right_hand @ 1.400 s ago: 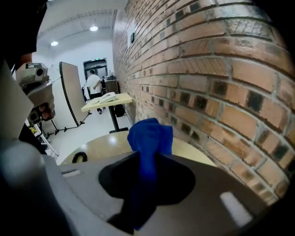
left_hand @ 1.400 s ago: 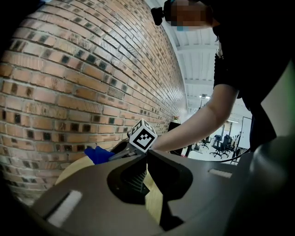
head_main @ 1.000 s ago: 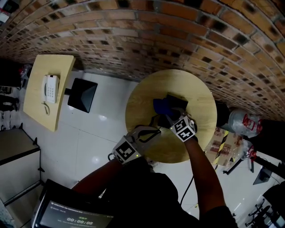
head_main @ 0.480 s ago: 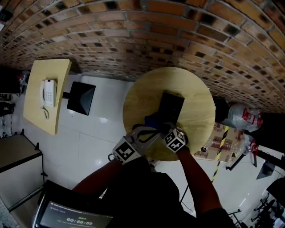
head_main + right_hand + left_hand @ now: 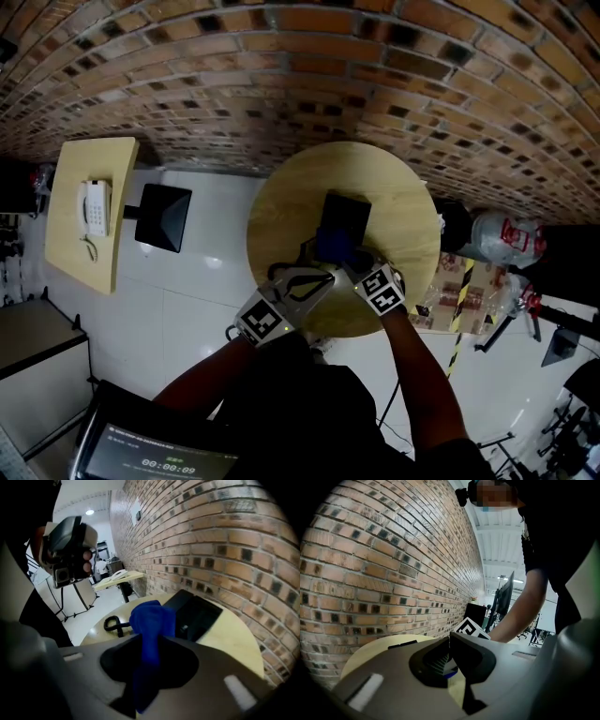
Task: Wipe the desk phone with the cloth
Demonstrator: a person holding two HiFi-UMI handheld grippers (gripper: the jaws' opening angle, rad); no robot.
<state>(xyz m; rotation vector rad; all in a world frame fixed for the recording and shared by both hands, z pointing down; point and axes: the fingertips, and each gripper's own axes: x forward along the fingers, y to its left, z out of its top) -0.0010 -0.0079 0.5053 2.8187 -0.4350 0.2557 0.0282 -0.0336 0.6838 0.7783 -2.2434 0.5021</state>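
Right claw (image 5: 149, 660) is pinching the blue cloth (image 5: 152, 618) right beside the black phone (image 5: 199, 613) on the counter (image 5: 234, 641); left claw (image 5: 452, 663) is closed and empty.

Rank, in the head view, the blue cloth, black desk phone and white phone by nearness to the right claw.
1. Blue cloth, held in the right claw.
2. Black desk phone, just beyond it.
3. White phone, far left, on a separate table.

The scene was evenly lit by a ceiling lamp (image 5: 89, 512) beyond the right gripper (image 5: 151, 648), whose near jaws were blurred, and edges were bent and darkened.
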